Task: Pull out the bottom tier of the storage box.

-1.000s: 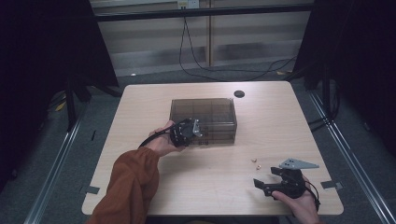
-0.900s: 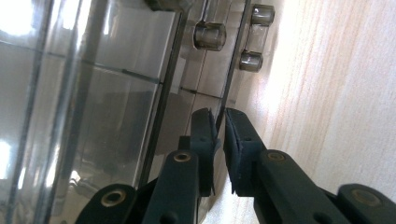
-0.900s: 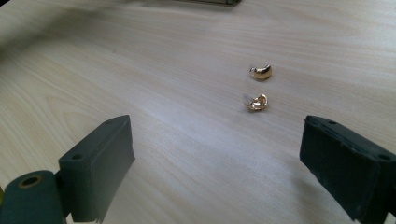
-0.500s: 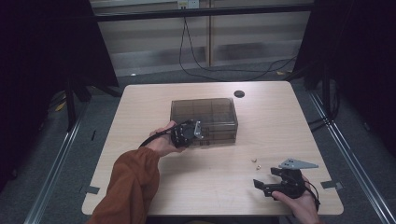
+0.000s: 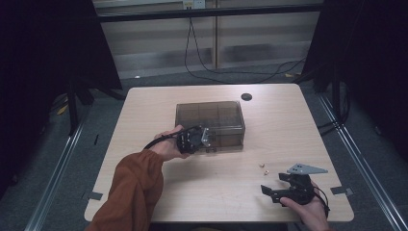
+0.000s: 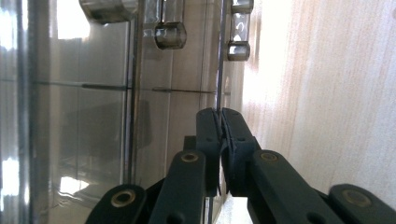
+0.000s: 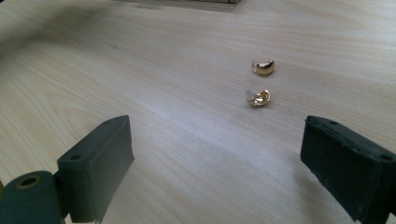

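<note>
From the high view, a smoky clear box (image 5: 210,125) sits near the middle of the bench (image 5: 144,110), lid down. The left tongs (image 5: 206,138), held by a hand in an orange sleeve (image 5: 130,187), sit at the box's near front edge, touching it. The right tongs (image 5: 276,187) rest at the near right corner of the bench, well apart from the box, with their jaws spread wide. Two small gold earrings (image 5: 263,167) lie on the bare wood between the box and the right tongs, nearer the tongs. A small black disc (image 5: 247,96) lies at the far side of the bench, beyond the box.

In the left gripper view, the left tongs (image 6: 220,122) have their two black jaws drawn together on a thin clear edge of the box (image 6: 93,116), at the seam where its front meets the bench; the plate runs straight up between the tips. Clear round hinge or latch barrels (image 6: 170,35) show farther along the box. The camera is rolled, so the bench (image 6: 327,93) stands at the right.

In the right gripper view, the right tongs (image 7: 215,149) stand wide open over bare wood with nothing between them. The two earrings (image 7: 259,98) lie just ahead, toward the right jaw, close together but not touching.
</note>
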Tool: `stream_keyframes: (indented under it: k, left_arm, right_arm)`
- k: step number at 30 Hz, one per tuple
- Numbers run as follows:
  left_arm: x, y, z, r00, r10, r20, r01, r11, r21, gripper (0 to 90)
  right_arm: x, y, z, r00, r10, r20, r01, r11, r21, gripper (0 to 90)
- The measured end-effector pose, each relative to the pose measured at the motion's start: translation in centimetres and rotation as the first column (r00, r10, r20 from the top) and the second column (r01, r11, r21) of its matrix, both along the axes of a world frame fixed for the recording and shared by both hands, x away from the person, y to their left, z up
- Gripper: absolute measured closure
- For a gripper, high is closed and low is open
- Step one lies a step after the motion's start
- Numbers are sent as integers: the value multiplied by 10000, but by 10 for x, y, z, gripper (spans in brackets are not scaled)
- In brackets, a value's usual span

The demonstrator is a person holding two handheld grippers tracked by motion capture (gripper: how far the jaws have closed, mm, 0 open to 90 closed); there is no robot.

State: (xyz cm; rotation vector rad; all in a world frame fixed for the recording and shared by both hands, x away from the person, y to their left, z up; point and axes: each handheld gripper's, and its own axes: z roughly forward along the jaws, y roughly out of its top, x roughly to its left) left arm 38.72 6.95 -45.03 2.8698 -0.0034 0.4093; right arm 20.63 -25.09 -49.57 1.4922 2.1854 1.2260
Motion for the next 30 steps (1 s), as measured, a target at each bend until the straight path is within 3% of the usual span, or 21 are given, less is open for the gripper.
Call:
stream_keyframes:
  k: [9, 13, 15, 17, 19, 30]
  left_arm:
    - [-5, 1, 1, 9993, -261, -259, 263, 9996, 81, 875]
    - [-6, 0, 2, 9988, -454, -174, 458, 9987, 235, 877]
    - [-7, 1, 3, 9983, -452, -355, 461, 9986, 265, 876]
    - [-8, 1, 3, 9987, -482, -137, 485, 9985, 259, 877]
    - [-9, 1, 2, 9980, -510, -376, 519, 9983, 248, 877]
    - [-11, 2, 3, 9969, -665, -425, 682, 9969, 402, 881]
  right_arm:
    - [0, 0, 0, 10000, -6, -15, 6, 10000, 3, 84]
    - [0, 0, 0, 10000, -5, -18, 5, 10000, 5, 84]
    - [0, 0, 0, 10000, 13, 5, -13, 10000, 10, 84]
    - [0, 0, 0, 10000, -10, -19, 10, 10000, 2, 84]
    - [0, 0, 0, 10000, -11, -21, 11, 10000, 10, 84]
    - [0, 0, 0, 10000, -27, -35, 27, 10000, 12, 84]
